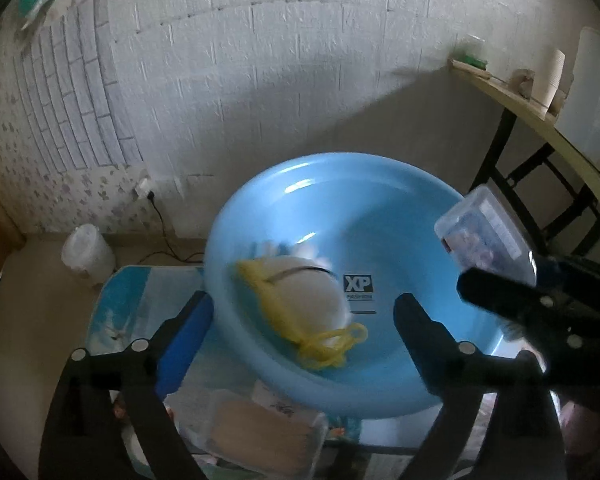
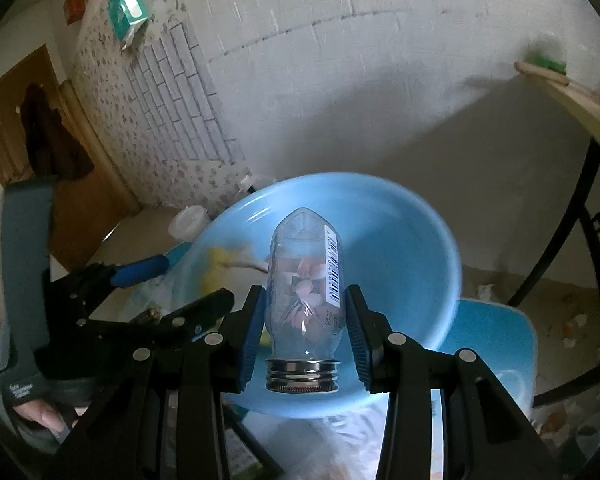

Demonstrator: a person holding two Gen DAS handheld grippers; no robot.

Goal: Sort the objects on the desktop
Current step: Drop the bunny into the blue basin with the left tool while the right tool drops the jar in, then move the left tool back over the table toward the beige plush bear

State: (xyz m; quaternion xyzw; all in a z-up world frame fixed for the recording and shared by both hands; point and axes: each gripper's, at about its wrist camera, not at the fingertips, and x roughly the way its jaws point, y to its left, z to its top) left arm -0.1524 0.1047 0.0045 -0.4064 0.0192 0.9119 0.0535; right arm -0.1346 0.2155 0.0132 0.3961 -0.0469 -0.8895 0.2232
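Right wrist view puts the basin [image 2: 412, 240] straight ahead of us, below our bottle [image 2: 306, 280], which the right tool [image 2: 305, 336] clamps, cap toward us. Our left tool [image 1: 304, 332] gapes empty over the basin's mask [image 1: 300, 304].

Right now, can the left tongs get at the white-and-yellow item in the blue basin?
Probably yes. The left tongs are open with the white-and-yellow item between their tips in the basin. The right tongs, holding the bottle, stay off to the side.
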